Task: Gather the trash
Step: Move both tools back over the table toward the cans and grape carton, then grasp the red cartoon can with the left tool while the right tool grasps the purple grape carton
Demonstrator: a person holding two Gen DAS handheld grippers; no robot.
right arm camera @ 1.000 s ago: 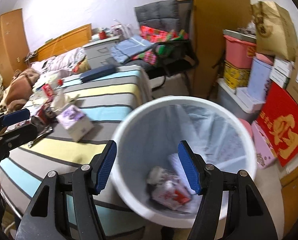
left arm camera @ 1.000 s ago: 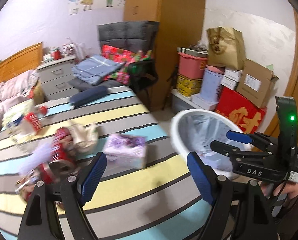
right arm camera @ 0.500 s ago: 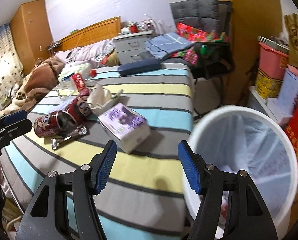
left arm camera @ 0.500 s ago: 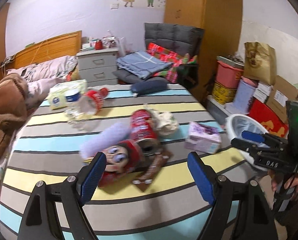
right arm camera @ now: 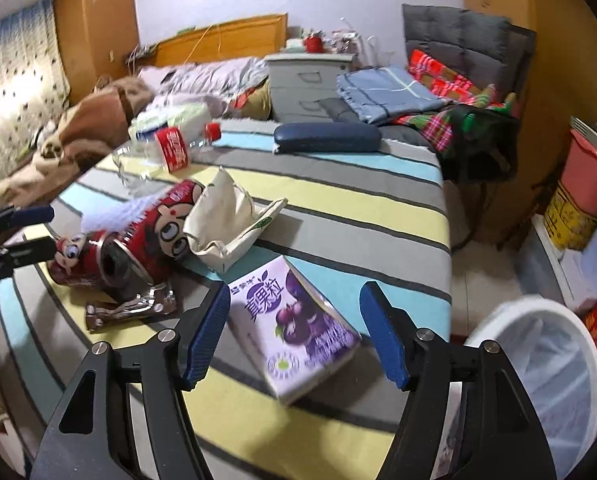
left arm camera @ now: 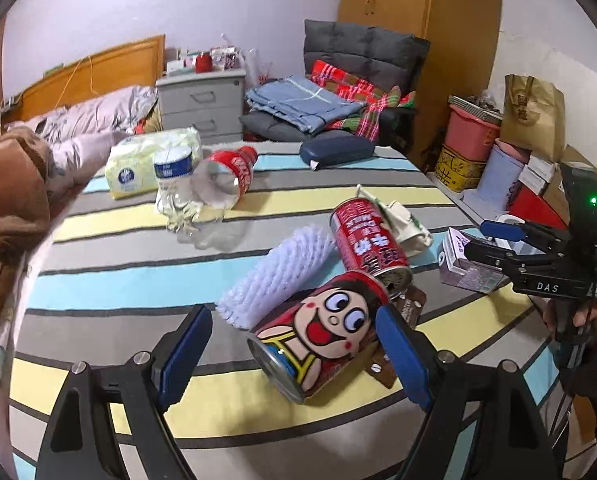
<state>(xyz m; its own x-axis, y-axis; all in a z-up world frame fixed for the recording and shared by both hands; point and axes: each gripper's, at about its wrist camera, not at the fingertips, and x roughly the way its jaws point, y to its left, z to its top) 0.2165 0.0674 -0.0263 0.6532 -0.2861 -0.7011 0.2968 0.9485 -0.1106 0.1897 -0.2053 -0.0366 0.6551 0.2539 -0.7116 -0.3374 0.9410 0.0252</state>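
Note:
Trash lies on the striped bed. My left gripper [left arm camera: 294, 348] is open, its jaws on either side of a red cartoon can [left arm camera: 318, 332] lying on its side. A second red can [left arm camera: 368, 244], white foam netting [left arm camera: 282, 276], a crumpled paper bag [left arm camera: 404, 222] and a brown wrapper [right arm camera: 130, 306] lie around it. My right gripper [right arm camera: 296, 338] is open around a purple drink carton [right arm camera: 294, 320], also in the left wrist view [left arm camera: 468, 266]. The white trash bin [right arm camera: 546, 368] stands on the floor right of the bed.
Clear plastic bottles [left arm camera: 214, 186], a tissue pack [left arm camera: 150, 160] and a dark blue case [left arm camera: 336, 152] lie farther up the bed. A chair piled with clothes [left arm camera: 338, 96], a grey nightstand [left arm camera: 202, 100] and stacked boxes [left arm camera: 498, 152] stand beyond.
Both grippers swung left from the bin toward the bed and came down close. The left now straddles the cartoon can, the right the purple carton.

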